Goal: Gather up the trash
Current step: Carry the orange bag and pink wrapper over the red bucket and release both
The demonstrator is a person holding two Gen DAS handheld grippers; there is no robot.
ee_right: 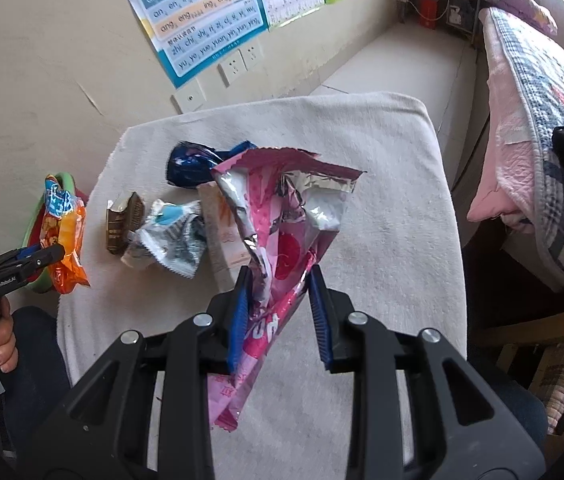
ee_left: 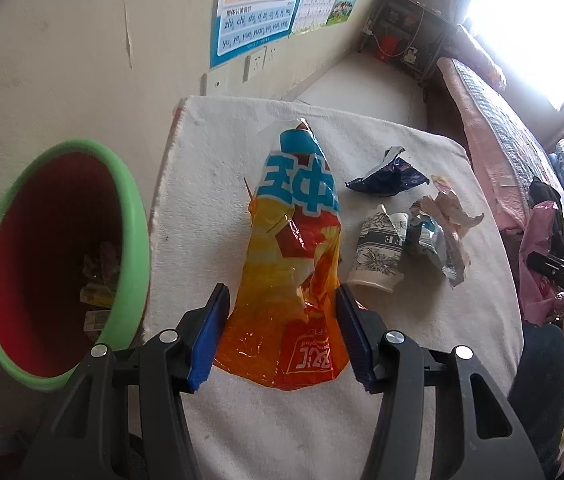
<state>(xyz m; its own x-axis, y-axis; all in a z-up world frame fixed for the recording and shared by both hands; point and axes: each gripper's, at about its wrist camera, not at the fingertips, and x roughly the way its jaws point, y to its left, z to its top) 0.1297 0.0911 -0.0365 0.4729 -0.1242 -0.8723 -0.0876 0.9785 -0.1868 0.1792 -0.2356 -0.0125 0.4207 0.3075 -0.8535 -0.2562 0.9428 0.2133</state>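
My left gripper (ee_left: 282,300) is shut on an orange and blue snack bag (ee_left: 294,240) and holds it above the white towel-covered table (ee_left: 221,152); in the right wrist view the bag (ee_right: 63,236) hangs near the bin. The green bin with a red inside (ee_left: 61,260) stands left of the table with wrappers in it. My right gripper (ee_right: 277,280) is shut on a pink and silver wrapper (ee_right: 282,220) lifted above the table. A dark blue wrapper (ee_left: 390,178), a crushed paper cup (ee_left: 380,252) and a silver wrapper (ee_left: 434,240) lie on the towel.
A beige wall with posters (ee_left: 257,4) and sockets stands behind the table. A bed with a patterned quilt (ee_right: 542,100) is at the right. A wooden chair (ee_right: 554,344) stands at lower right. A cluttered shelf (ee_left: 406,36) is in the far corner.
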